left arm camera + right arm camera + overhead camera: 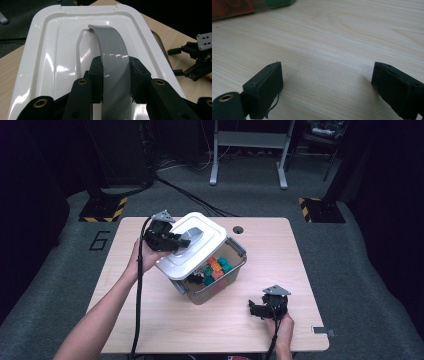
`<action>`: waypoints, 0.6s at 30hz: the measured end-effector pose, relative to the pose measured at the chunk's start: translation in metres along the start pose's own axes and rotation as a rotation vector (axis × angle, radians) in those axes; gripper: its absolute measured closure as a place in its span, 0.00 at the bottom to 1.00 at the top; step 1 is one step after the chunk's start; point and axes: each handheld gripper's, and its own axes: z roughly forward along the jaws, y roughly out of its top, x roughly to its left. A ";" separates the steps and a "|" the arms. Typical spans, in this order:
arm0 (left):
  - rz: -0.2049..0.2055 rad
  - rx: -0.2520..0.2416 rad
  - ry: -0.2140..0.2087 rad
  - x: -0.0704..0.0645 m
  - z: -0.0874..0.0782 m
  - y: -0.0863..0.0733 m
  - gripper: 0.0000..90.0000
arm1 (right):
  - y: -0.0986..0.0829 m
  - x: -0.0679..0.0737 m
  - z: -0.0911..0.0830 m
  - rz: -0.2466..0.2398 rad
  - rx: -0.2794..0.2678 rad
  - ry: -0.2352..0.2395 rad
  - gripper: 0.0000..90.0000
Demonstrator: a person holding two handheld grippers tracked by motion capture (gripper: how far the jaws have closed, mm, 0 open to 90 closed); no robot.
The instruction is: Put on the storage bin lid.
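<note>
High view: left gripper (181, 241) clamps the grey handle (113, 53) of the white lid (192, 245); lid tilted, half off the clear bin (220, 287) mid-table | bin holds coloured blocks (216, 267) | right gripper (259, 308) jaws wide, empty, low over the table (352, 32) near its front edge

White lid (192, 245) with grey handle (113, 50) — tilted, raised off the clear bin (220, 282) of coloured blocks.

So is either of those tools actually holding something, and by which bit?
The left tool is clamped on the grey handle of the white lid, which is tilted over the clear box. The right tool is open above the table.
</note>
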 end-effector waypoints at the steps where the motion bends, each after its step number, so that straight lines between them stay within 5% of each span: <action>1: 0.003 0.001 -0.004 -0.001 0.001 0.000 0.75 | 0.000 0.000 0.000 0.001 0.000 -0.001 0.11; 18: 0.048 0.045 -0.080 -0.022 0.034 -0.004 0.75 | 0.000 0.000 0.000 0.001 -0.001 -0.003 0.12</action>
